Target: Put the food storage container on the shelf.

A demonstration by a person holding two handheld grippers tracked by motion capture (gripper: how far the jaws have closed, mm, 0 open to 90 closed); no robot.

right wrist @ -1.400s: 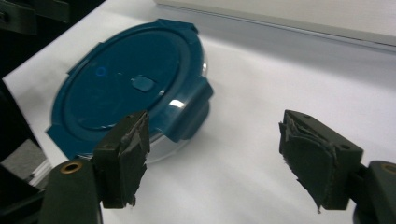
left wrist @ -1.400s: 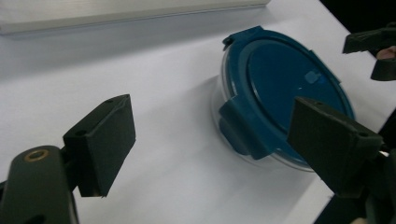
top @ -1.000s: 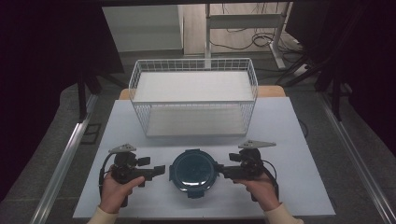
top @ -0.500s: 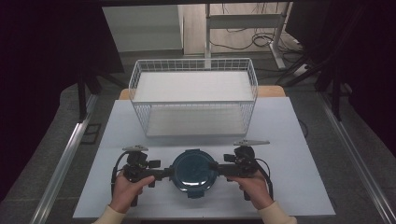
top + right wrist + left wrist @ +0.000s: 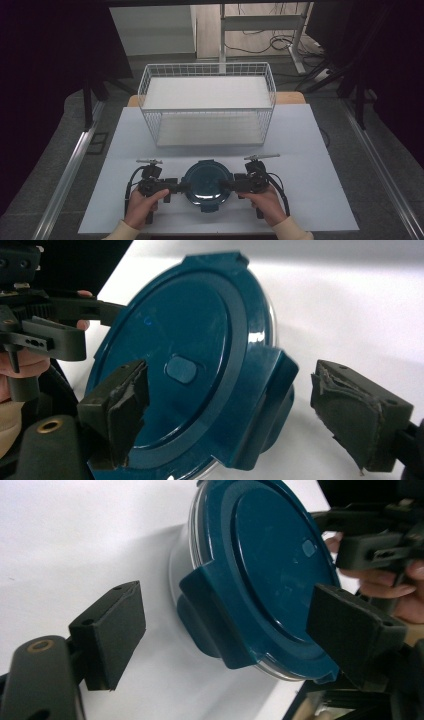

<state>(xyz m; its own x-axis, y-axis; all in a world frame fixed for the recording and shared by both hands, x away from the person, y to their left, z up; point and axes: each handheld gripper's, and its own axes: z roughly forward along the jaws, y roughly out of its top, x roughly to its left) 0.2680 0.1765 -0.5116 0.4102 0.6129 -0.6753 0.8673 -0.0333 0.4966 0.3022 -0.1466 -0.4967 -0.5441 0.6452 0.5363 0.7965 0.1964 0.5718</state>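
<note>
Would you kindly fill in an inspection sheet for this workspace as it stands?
Surface: white table, bare around the items.
Job's things: round container with blue lid near the front edge, latches down; empty white wire basket behind it.
Clutter: nothing seen.
Grippers: left gripper and right gripper both open, each straddling a side latch.
Cables: one loops from each gripper; more lie on the floor beyond.
Surroundings: dark curtains, grey floor, desk legs.
</note>
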